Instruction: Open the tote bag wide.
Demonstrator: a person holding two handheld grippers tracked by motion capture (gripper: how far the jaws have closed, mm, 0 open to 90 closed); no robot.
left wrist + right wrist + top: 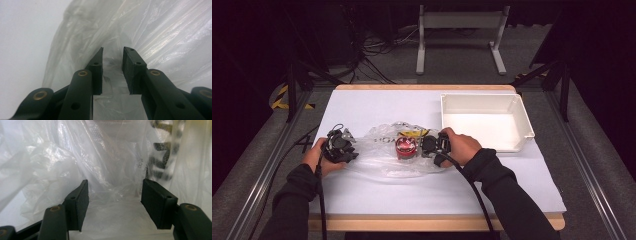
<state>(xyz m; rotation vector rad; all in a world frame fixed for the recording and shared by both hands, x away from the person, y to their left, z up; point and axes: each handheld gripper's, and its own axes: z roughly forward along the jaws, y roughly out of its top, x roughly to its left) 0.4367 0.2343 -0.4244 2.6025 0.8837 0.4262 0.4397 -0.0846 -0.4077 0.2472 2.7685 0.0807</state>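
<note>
A crumpled clear plastic bag (379, 155) lies on the white table (362, 105). Inside it stand a red round container (406, 148) and something yellow (414, 133) behind it. My left gripper (343, 146) is at the bag's left end. In the left gripper view the left gripper (113, 51) has its jaws a narrow gap apart, with bag film (162, 32) lying loose in the gap. My right gripper (433, 145) is at the bag's right side, beside the red container. In the right gripper view the right gripper (115, 183) stands wide apart, with bag film (62, 157) around and between the jaws but not pinched.
A white plastic bin (517, 117) stands at the back right of the table. Black print (160, 157) shows blurred through the film. The table's wooden front edge (432, 222) runs near the person's sleeves. A metal stand and cables lie on the floor beyond the table.
</note>
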